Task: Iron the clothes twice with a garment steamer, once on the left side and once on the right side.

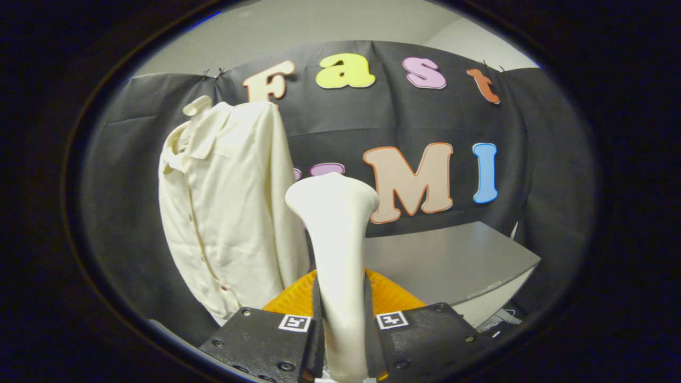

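The hand-held gripper is clamped on the handle of the garment steamer, both fingers pressing the handle from either side, and the steamer rises upright between them with its wide head at the top. The shirt hangs ahead of the fingers and off to their left, against the dark booth wall; the steamer head stands just beside the shirt's right edge, though whether it touches the cloth cannot be told. By my reading, the step in hand is carrying the steamer head to the shirt for a pass. To do it well, the head should turn to face the cloth flat, meet it near the shoulder, and travel down one half in a slow, even stroke, staying on one side of the button line; the grip should stay firm so the handle does not twist between the fingers. Pressing too hard would swing the hanging shirt away, so light contact is safer. Counted: one steamer, one shirt, one hanger hook above the collar, and one grey bench beyond the fingers to their right.
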Tool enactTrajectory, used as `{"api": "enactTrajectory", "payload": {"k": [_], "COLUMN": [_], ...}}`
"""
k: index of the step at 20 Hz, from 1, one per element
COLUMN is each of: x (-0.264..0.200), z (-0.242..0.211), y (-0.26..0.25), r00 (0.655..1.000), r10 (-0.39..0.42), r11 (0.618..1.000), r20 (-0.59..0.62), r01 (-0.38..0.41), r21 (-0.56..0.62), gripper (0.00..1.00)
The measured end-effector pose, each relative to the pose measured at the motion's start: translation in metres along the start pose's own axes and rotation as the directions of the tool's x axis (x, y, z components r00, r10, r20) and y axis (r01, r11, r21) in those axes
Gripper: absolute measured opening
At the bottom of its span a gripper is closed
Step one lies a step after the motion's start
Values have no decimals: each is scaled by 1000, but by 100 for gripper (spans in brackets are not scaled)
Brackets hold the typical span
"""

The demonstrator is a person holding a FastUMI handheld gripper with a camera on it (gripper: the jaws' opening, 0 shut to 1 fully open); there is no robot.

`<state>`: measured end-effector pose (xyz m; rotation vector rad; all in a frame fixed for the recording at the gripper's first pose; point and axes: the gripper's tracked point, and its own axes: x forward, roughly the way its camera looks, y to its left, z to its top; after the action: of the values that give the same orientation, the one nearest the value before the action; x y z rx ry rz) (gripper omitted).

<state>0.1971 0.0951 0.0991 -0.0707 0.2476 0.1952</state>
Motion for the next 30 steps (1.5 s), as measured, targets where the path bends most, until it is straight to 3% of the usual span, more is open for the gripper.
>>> {"api": "enactTrajectory", "payload": {"k": [5, 15, 19, 25, 30], "x": [-23, -13, 8, 28, 54], "z": [7, -7, -21, -22, -28], "y": [64, 202, 235, 292, 311], "r00": [998, 966, 967, 943, 948], "r10": [26, 224, 228, 277, 229], "r11": [999, 972, 970, 960, 973], "r20": [60, 126, 112, 185, 224], "r01": [-23, -211, -216, -264, -225], "r21": [-49, -107, -116, -91, -43], "gripper": [31, 30, 30, 30, 32]}}
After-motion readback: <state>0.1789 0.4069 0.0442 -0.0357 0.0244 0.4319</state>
